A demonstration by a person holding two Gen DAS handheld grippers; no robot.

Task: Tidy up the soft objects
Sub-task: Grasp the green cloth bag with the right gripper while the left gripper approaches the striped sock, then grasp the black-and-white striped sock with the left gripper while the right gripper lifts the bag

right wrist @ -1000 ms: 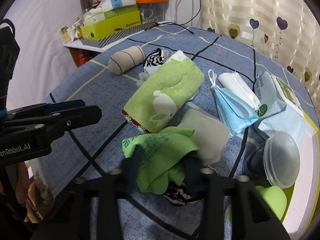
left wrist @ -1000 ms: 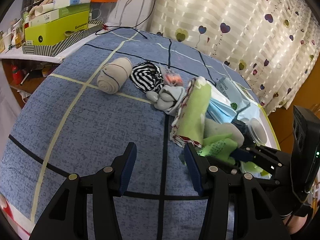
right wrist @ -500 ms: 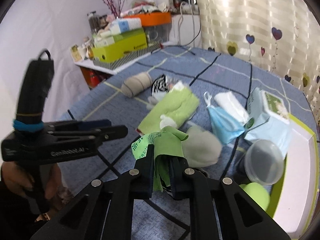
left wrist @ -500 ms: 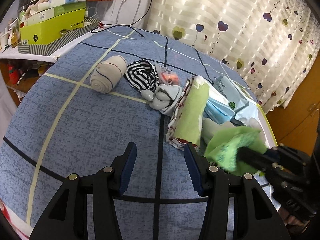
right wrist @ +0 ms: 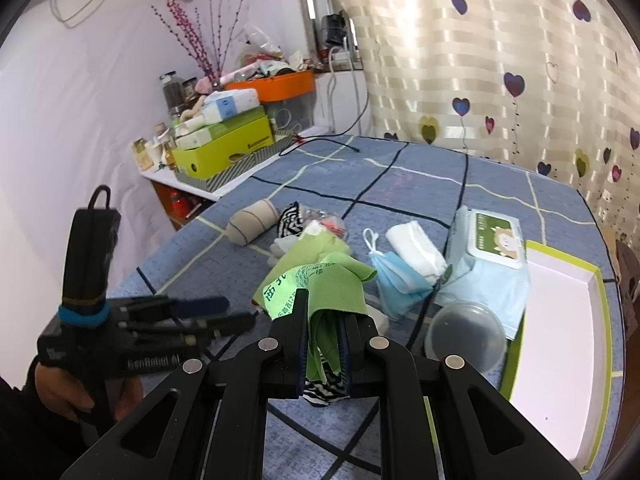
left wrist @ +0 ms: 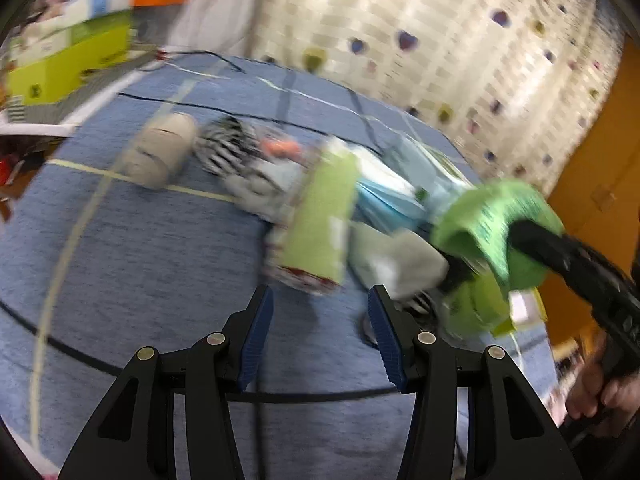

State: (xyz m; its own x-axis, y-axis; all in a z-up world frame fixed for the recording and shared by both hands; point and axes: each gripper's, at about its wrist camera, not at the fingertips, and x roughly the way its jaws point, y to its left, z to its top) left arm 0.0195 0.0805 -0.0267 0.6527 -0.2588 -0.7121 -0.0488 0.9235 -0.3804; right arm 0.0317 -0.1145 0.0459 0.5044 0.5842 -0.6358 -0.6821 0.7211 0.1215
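My right gripper (right wrist: 325,314) is shut on a bright green cloth with printed writing (right wrist: 320,286) and holds it above the blue checked table (right wrist: 420,184). In the left wrist view that green cloth (left wrist: 488,220) hangs at the right, over the pile. My left gripper (left wrist: 320,308) stands open above the table with nothing between its fingers, and the right wrist view shows it low on the left (right wrist: 224,312). On the table lie a green towel (right wrist: 316,246), a beige cloth (left wrist: 396,256), a rolled beige sock (right wrist: 252,222) and a blue face mask (right wrist: 396,276).
A folded white cloth (right wrist: 416,248), a pack of wipes (right wrist: 492,240) and a lidded plastic cup (right wrist: 466,336) lie right of the pile. A white tray with a green rim (right wrist: 560,340) sits at the right edge. Boxes (right wrist: 224,148) crowd the far-left shelf. A striped sock (right wrist: 290,218) lies by the roll.
My right gripper closed on the green cloth and lifted it off the pile. The left gripper shifted a little toward the pile and stayed open; its view is now blurred.
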